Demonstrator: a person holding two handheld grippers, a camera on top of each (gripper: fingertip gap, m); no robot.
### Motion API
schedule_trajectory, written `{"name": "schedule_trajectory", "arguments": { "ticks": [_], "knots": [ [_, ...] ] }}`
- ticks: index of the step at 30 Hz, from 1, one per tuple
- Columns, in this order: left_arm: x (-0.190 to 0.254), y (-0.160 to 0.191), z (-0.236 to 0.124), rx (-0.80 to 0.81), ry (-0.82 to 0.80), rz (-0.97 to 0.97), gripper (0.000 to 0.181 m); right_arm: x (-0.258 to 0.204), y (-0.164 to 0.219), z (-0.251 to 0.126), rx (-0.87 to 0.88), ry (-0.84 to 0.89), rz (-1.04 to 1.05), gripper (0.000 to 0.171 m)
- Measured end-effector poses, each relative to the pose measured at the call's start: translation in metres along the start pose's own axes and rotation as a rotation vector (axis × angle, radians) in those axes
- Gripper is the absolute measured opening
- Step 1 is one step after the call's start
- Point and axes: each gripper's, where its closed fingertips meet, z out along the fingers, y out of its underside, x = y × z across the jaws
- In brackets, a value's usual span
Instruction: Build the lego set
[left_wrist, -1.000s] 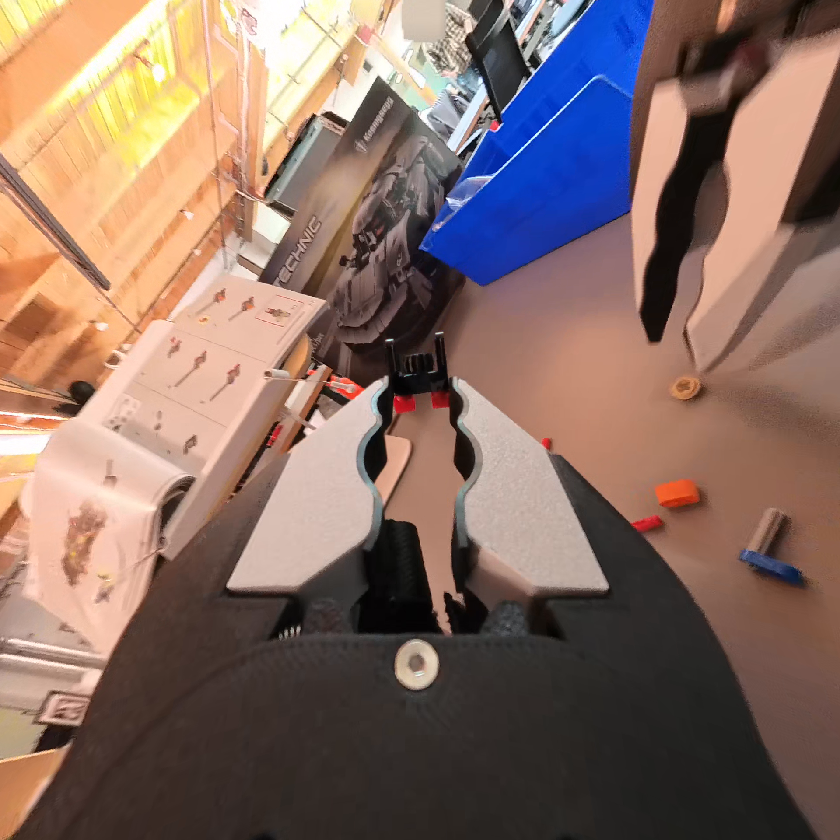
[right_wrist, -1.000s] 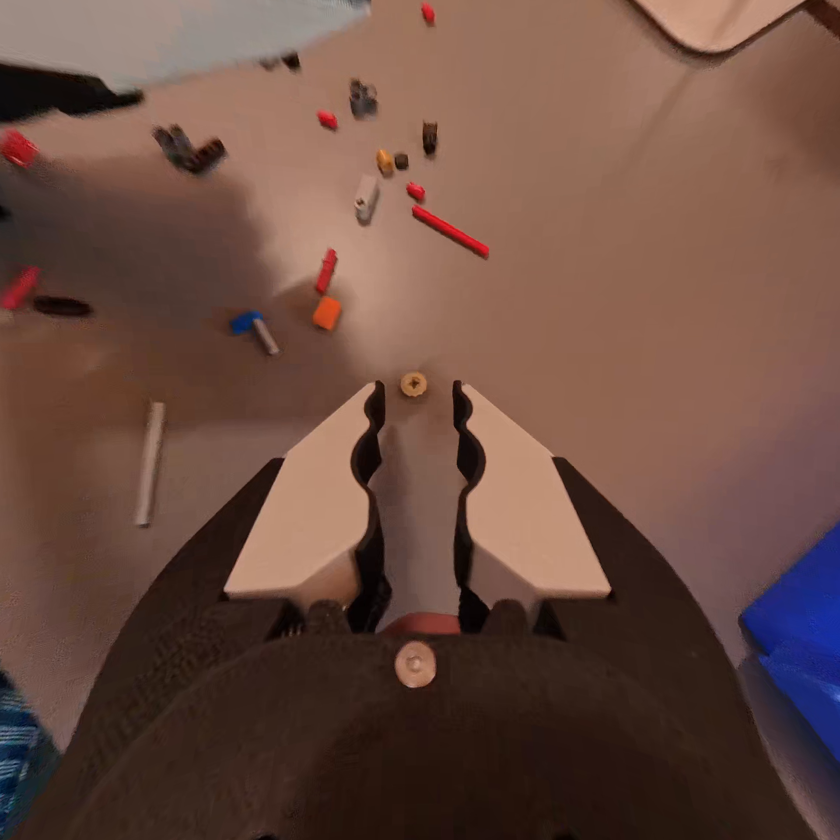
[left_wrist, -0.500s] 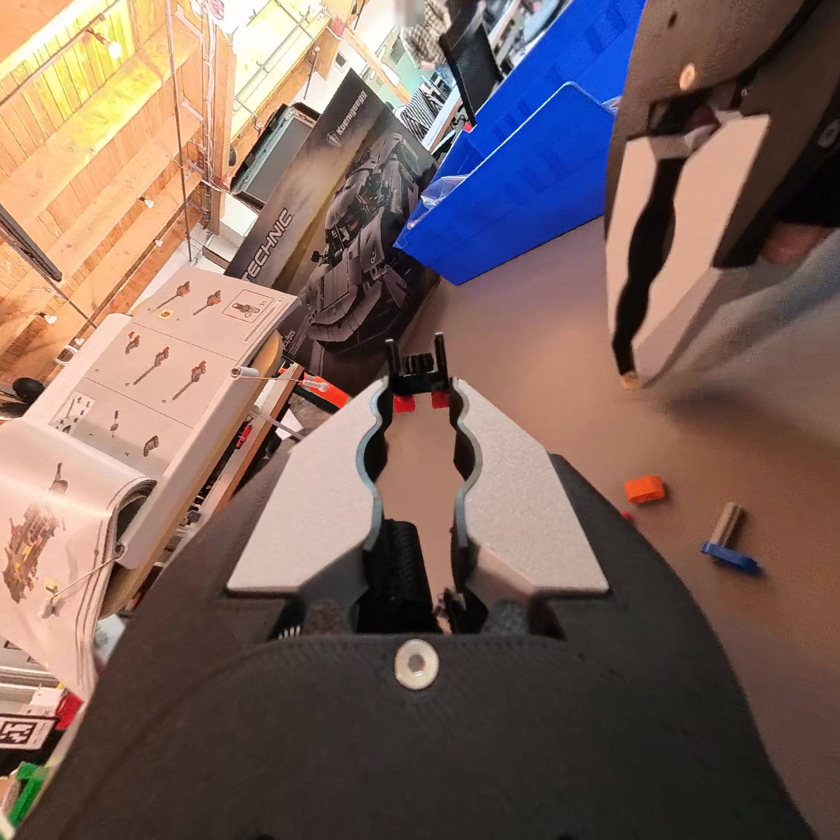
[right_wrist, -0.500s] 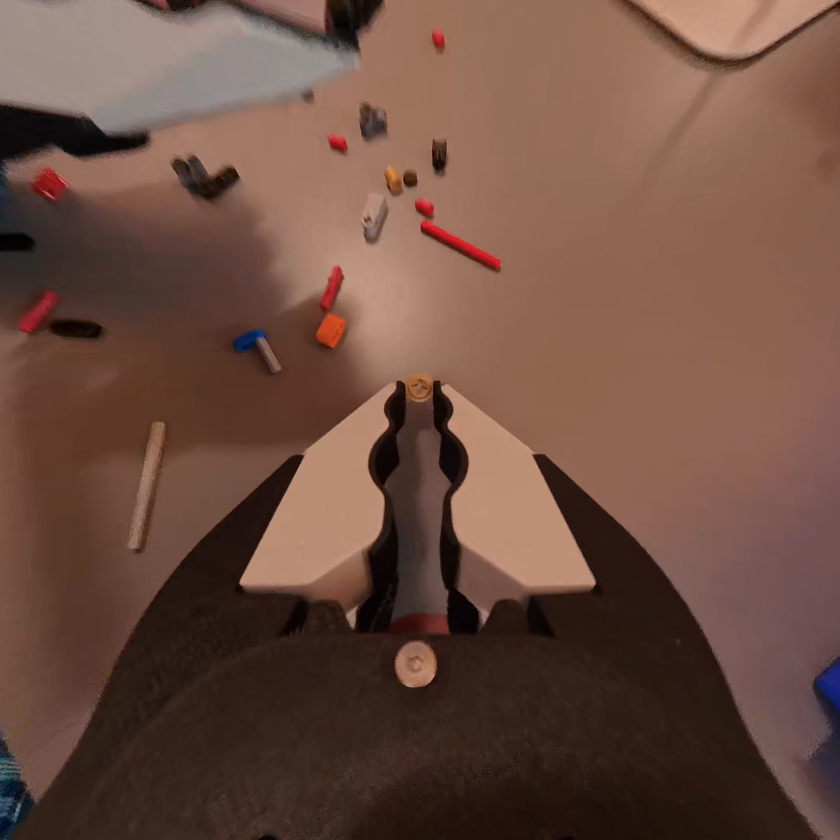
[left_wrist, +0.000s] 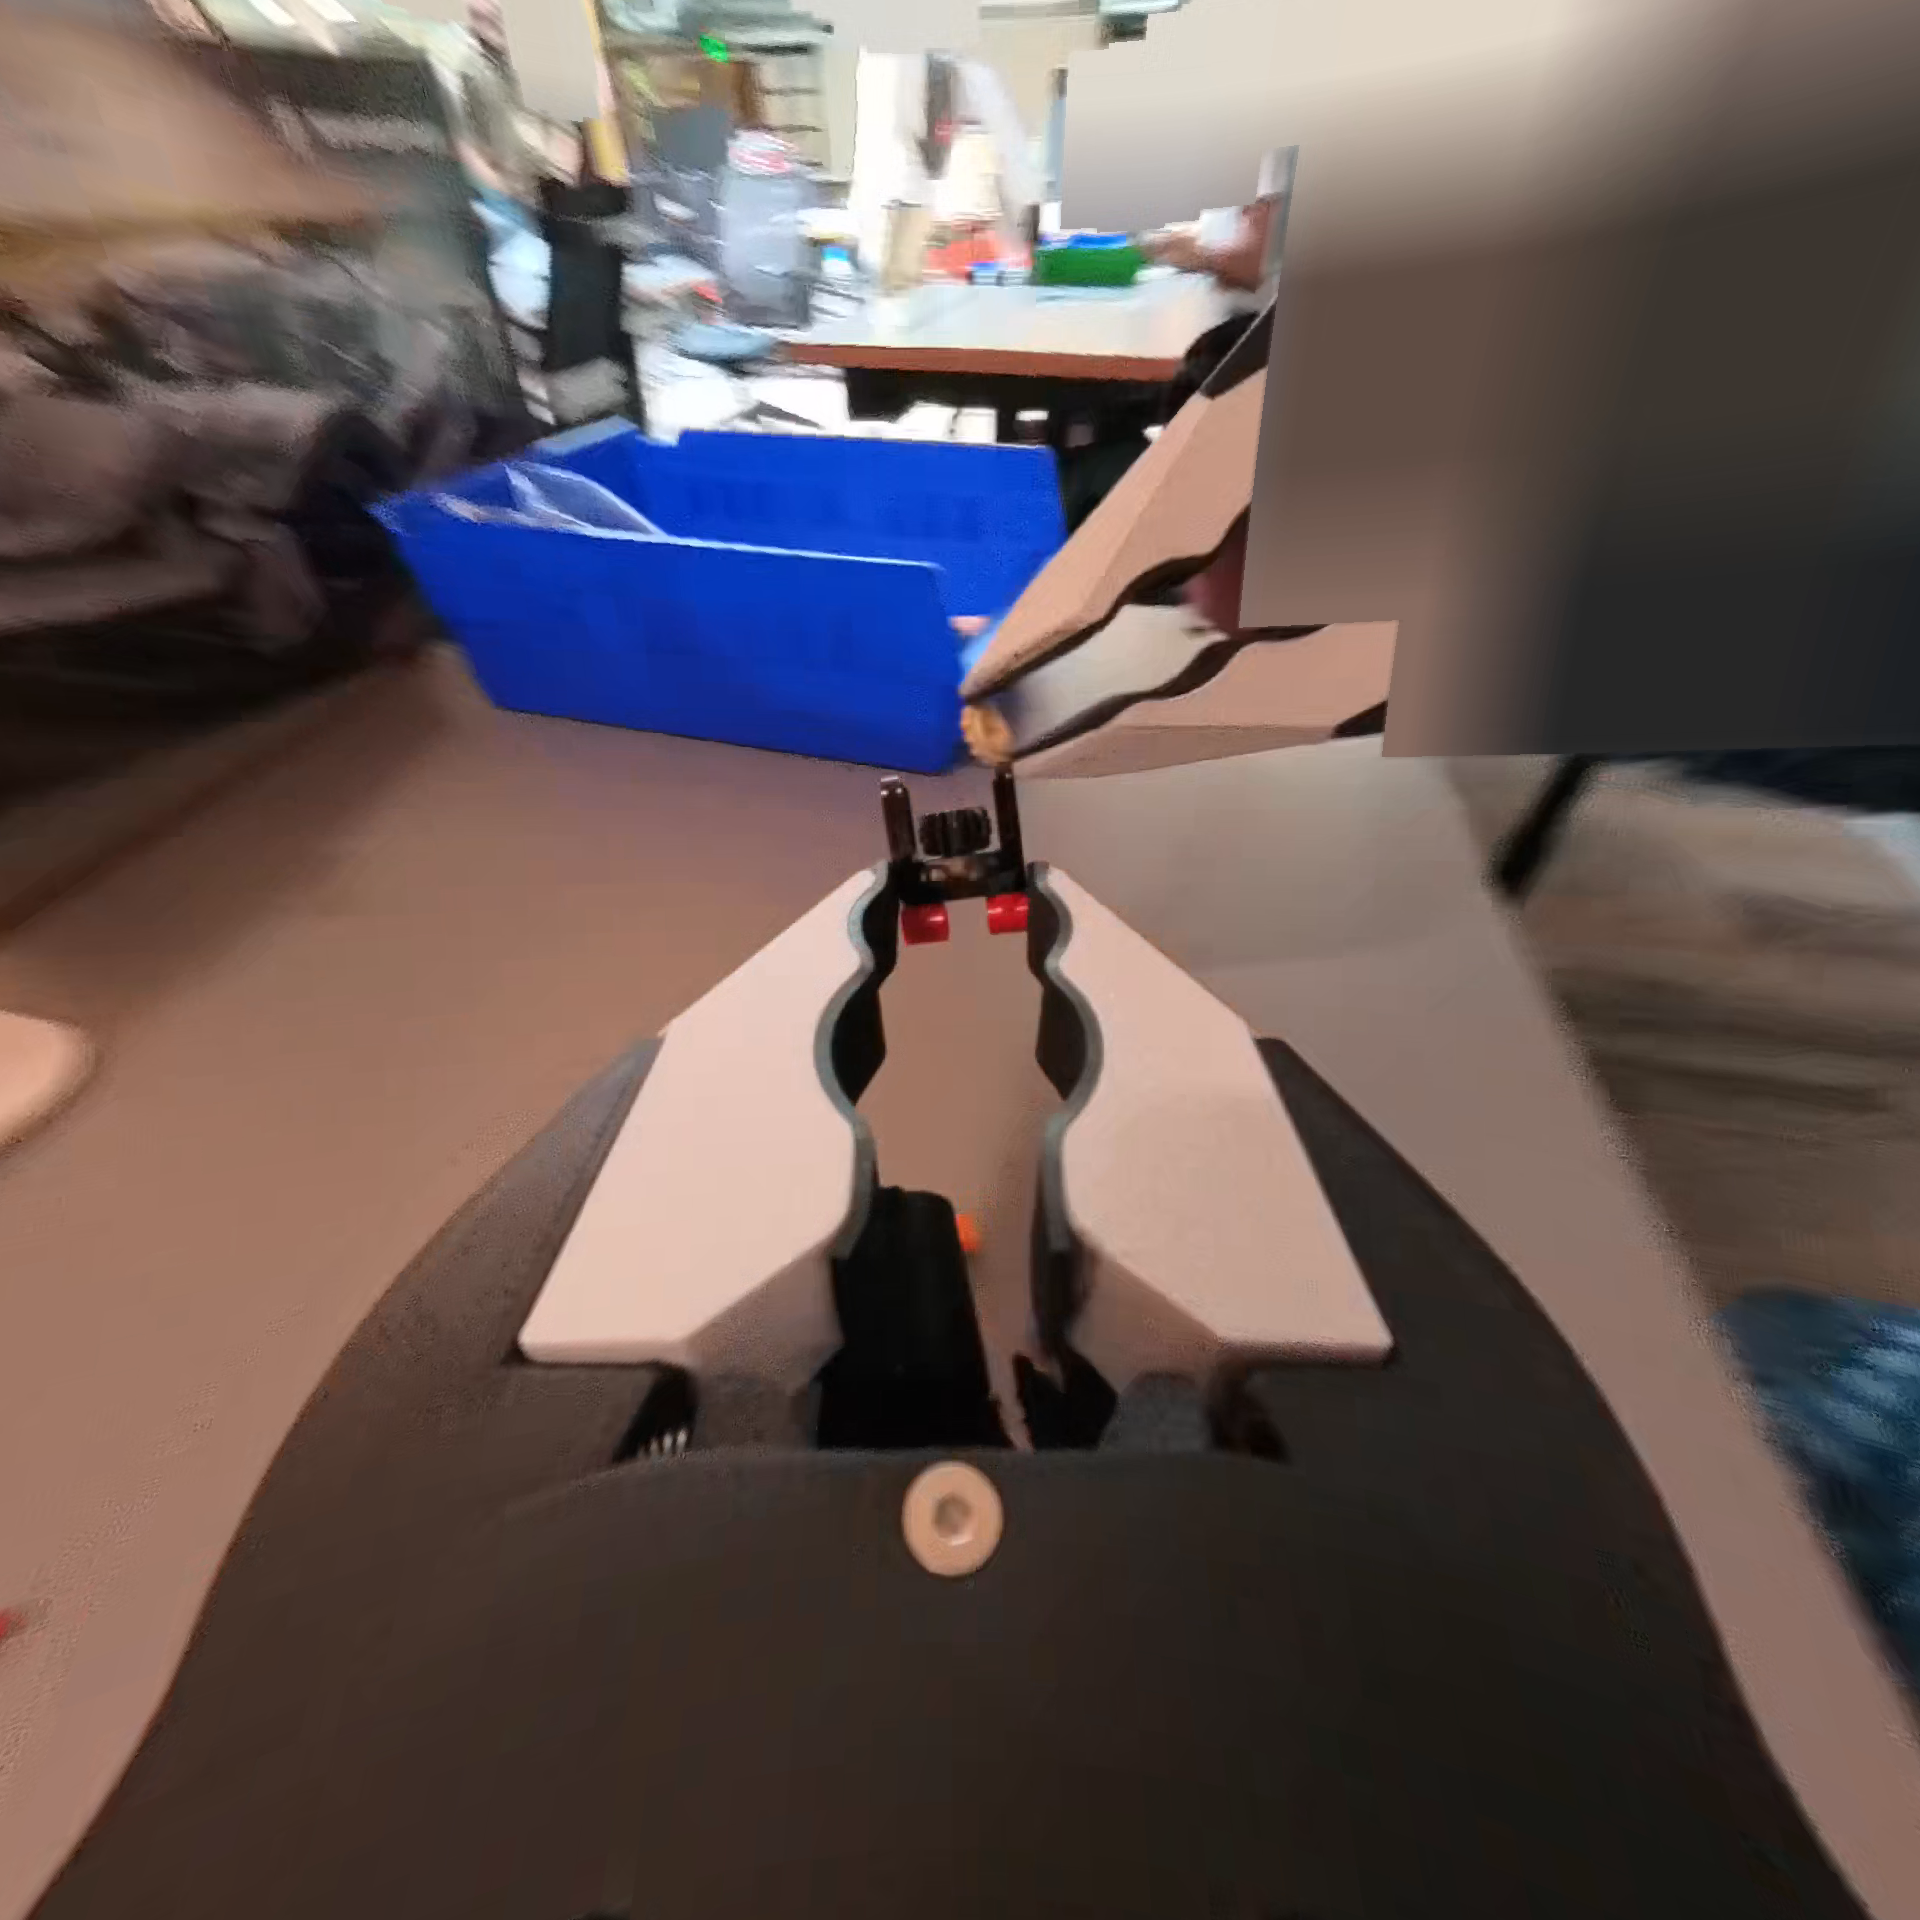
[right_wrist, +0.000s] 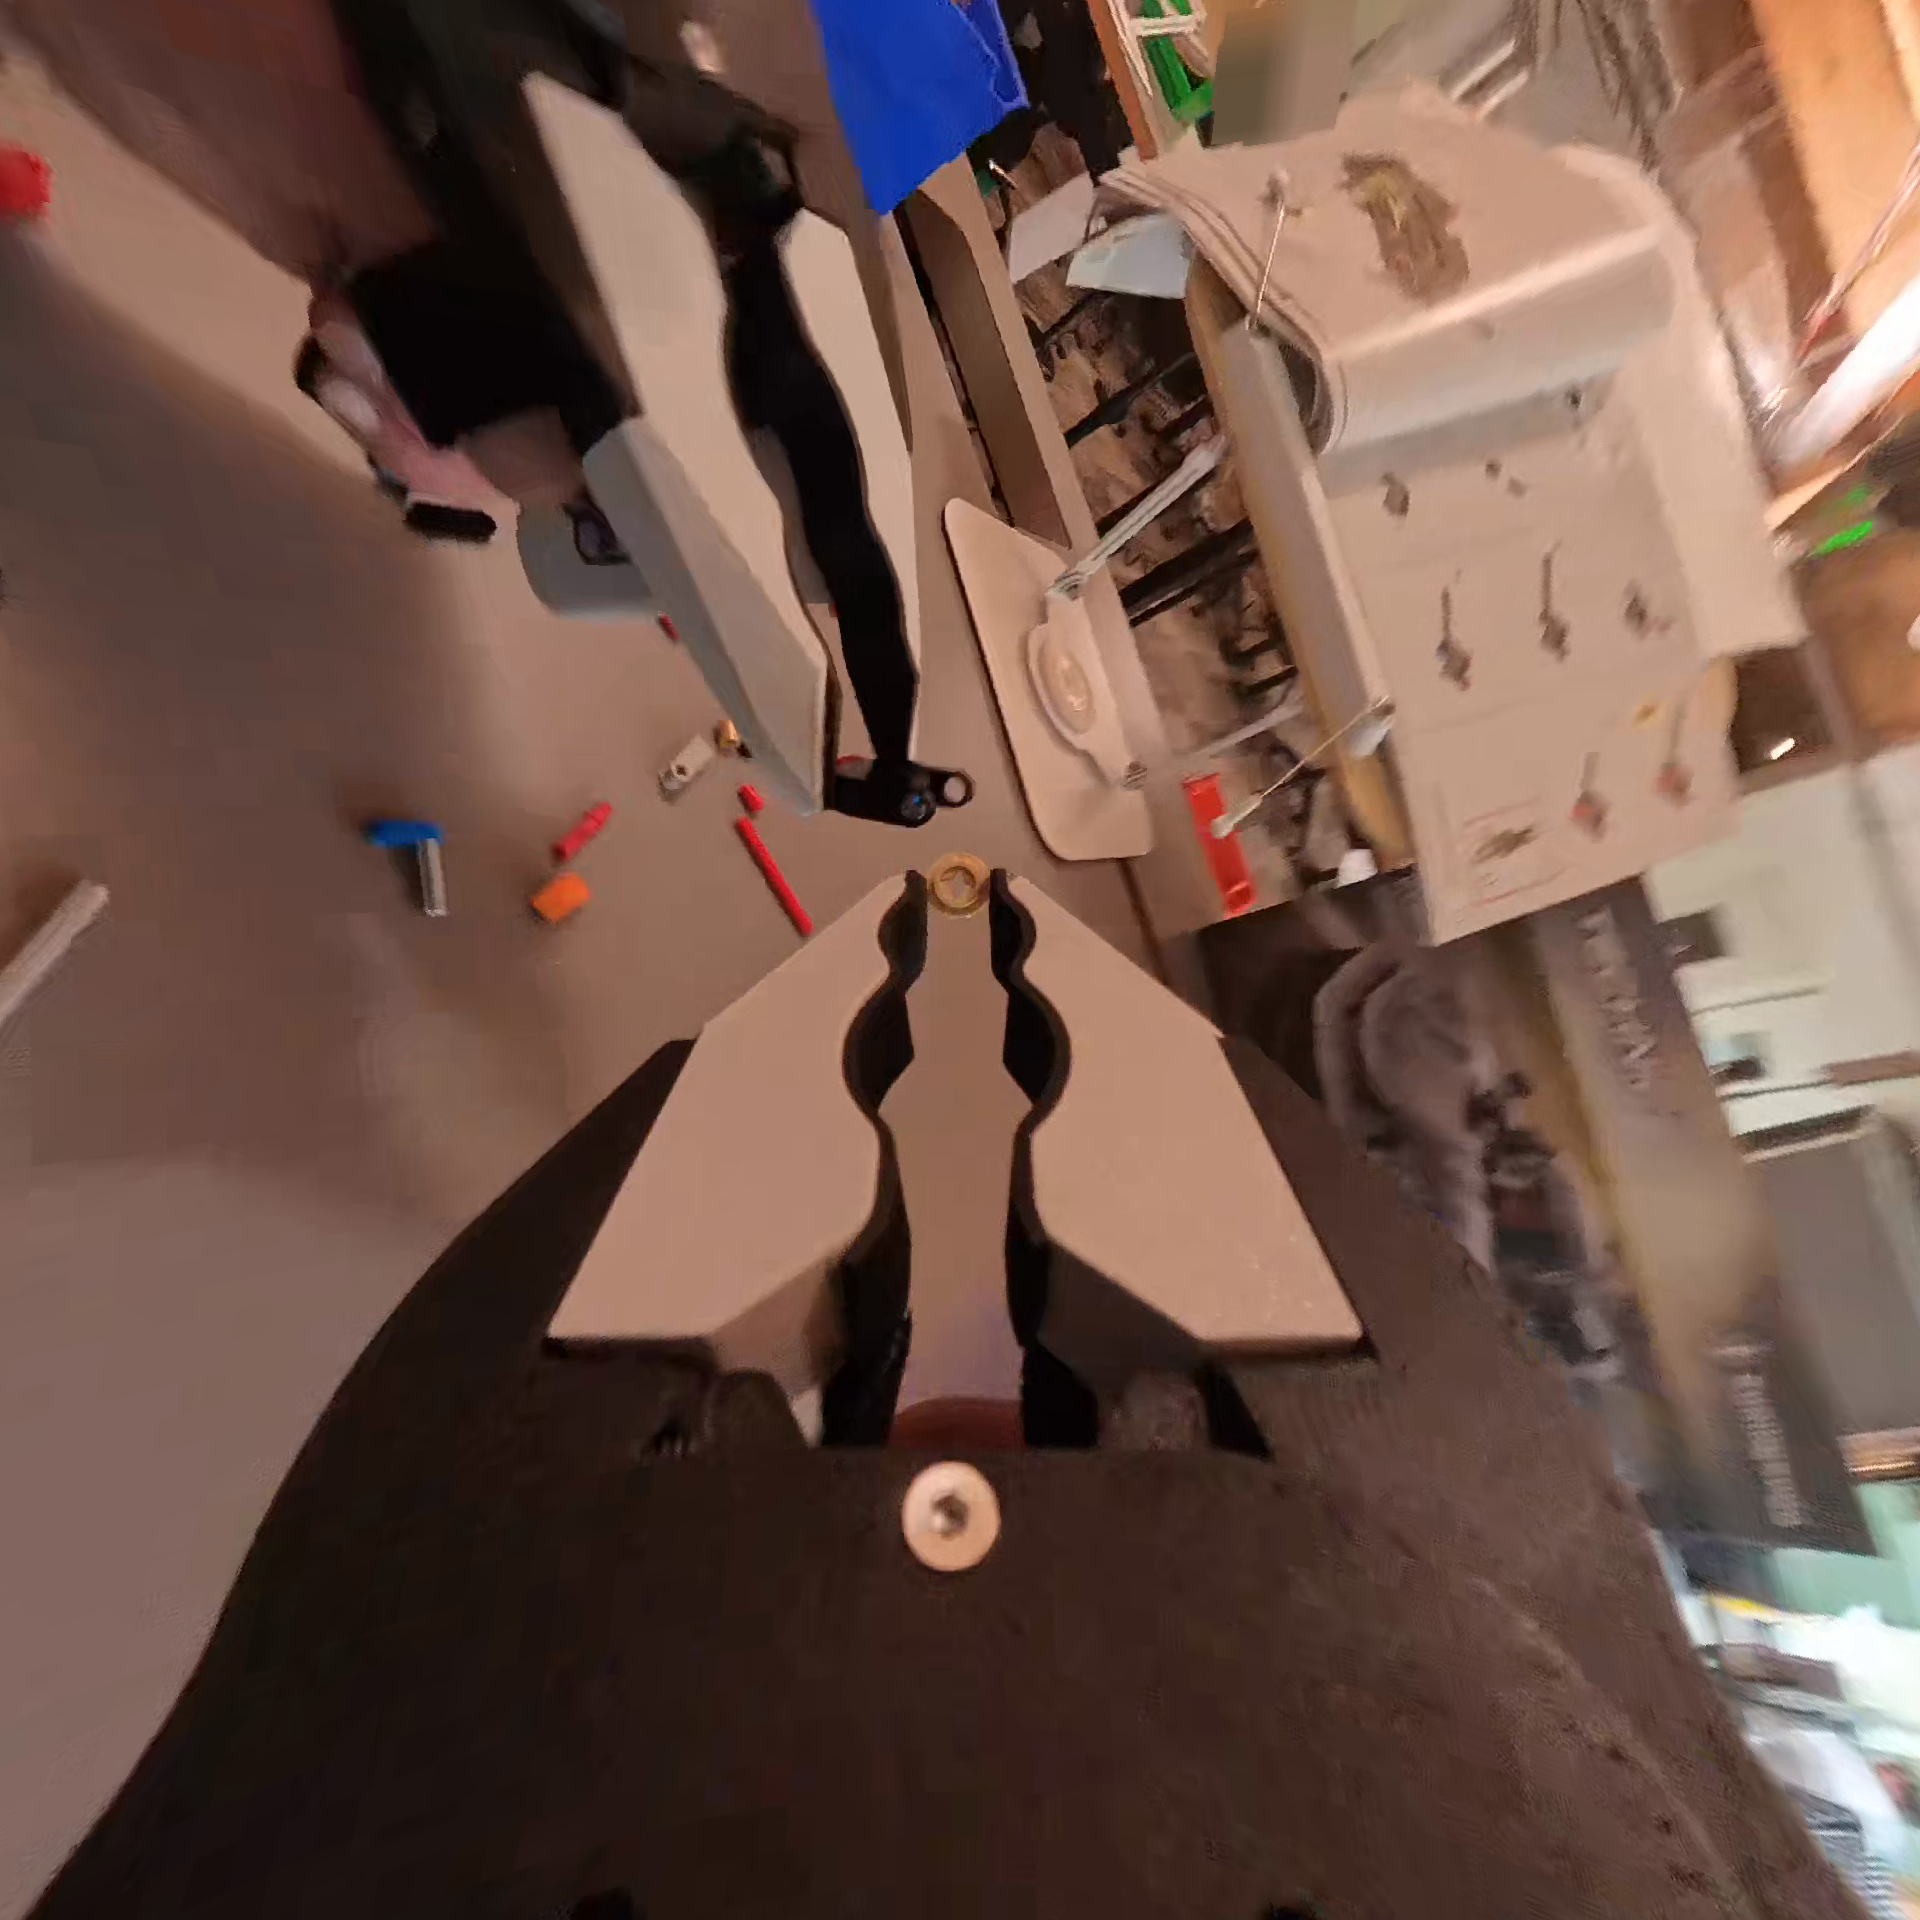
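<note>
We hold both aloft over surface (left_wrist: 436, 935): left claw (left_wrist: 956, 904) clamps black assembly (left_wrist: 951, 857); right claw (right_wrist: 958, 894) pinches tan ring (right_wrist: 958, 885). Tiny, light, stiff, slippery; rim grip only.

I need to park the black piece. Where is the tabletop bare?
Bare brown tabletop lies between the blue plastic bin and the left gripper. It is crowded around the small orange brick and thin red axle.
</note>
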Motion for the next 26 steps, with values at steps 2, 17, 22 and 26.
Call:
{"name": "schedule_trajectory", "arguments": {
  "ticks": [2,17,22,26],
  "knots": [
    [0.006,-0.005,-0.003,0.037,0.103,-0.155,0.024,0.0,-0.008,-0.003,0.016,-0.005,-0.07,0.009],
    [0.028,-0.028,-0.016,0.184,0.456,-0.569,0.024,0.004,-0.041,-0.016,0.123,-0.033,-0.113,0.009],
    [0.031,-0.029,-0.018,0.195,0.501,-0.592,0.024,0.002,-0.043,-0.018,0.133,-0.111,-0.061,0.009],
    [0.036,-0.024,-0.016,0.164,0.515,-0.58,0.024,-0.005,-0.041,-0.02,0.102,-0.222,-0.084,0.009]
  ]
}}
